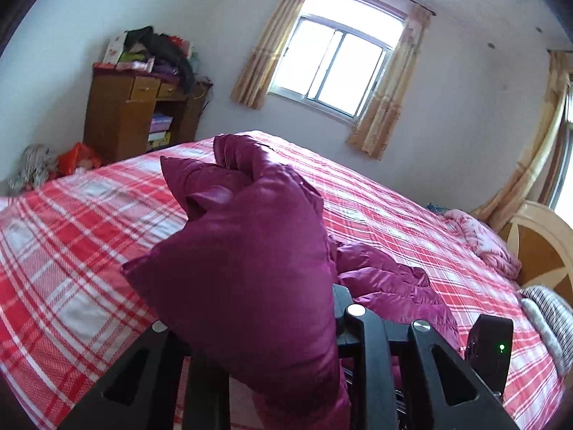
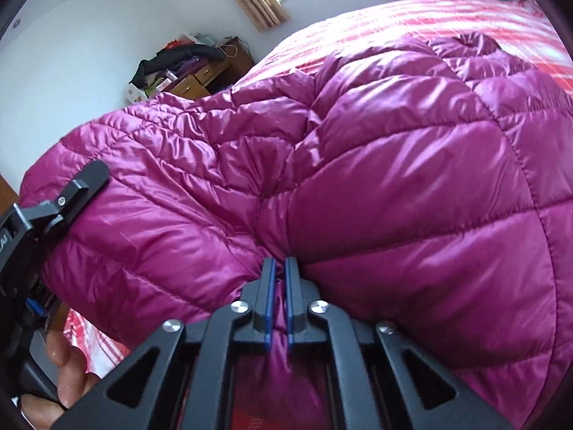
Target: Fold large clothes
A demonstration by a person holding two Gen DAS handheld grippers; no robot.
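My right tool (image 2: 280, 286) clamps a fold of the glossy magenta quilted down jacket (image 2: 358, 165); my left tool (image 1: 265, 322) grips its bunched fabric above the red plaid bed (image 1: 71, 251).

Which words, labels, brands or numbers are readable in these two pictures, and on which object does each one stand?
"AI": white letters, cut off at the picture's edge, on the black body of the left gripper, seen in the right wrist view; the rest is hidden.
Boxes in the cabinet: any print too small to read.
Box on the cabinet top: pattern only, blurred.
Jacket and bed sheet: no text.
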